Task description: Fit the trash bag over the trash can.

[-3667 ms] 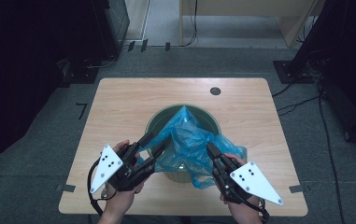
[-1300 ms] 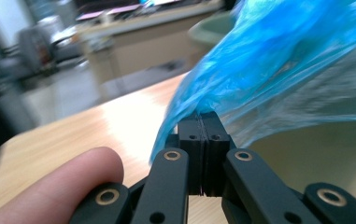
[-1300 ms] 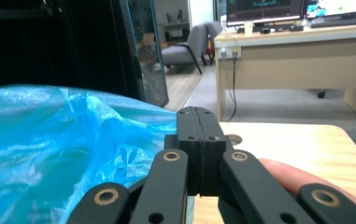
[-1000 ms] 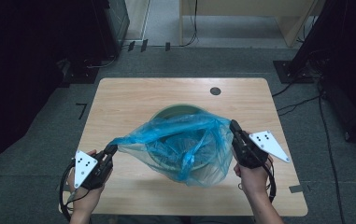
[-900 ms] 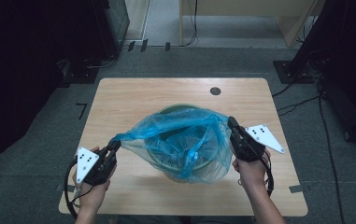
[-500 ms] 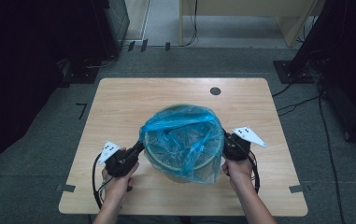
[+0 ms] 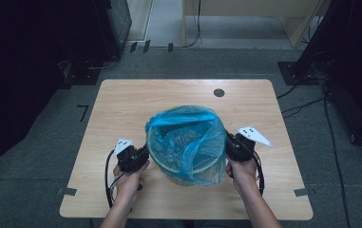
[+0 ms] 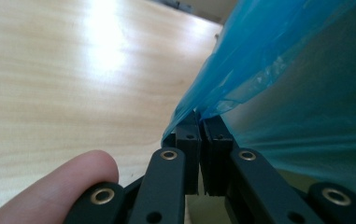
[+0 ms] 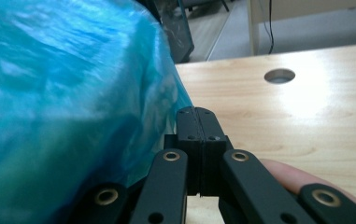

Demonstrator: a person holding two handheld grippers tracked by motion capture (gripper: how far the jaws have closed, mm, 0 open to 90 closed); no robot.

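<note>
A blue plastic bag point(image 7: 188, 142) is draped over a round green bin point(image 7: 178, 167) in the middle of the table, its mouth folded down around the rim. My left gripper point(image 7: 143, 155) sits low against the bin's left side. Its jaws are shut on the bag's edge point(image 8: 213, 105), seen in the left gripper view point(image 8: 202, 120). On the bin's right side my right gripper point(image 7: 228, 145) is shut, its closed tips point(image 9: 195, 114) tight against the bag's film point(image 9: 63, 93). A hand holds each gripper.
The wooden table point(image 7: 121, 109) has a round cable hole point(image 7: 219, 92) at the back right. Bare tabletop lies behind and beside the bin. Dark cabinets and cables stand on the grey floor around the table.
Both grippers have come inward and down beside the bin. The bag, stretched wide above the bin a second ago, now hugs its rim.
</note>
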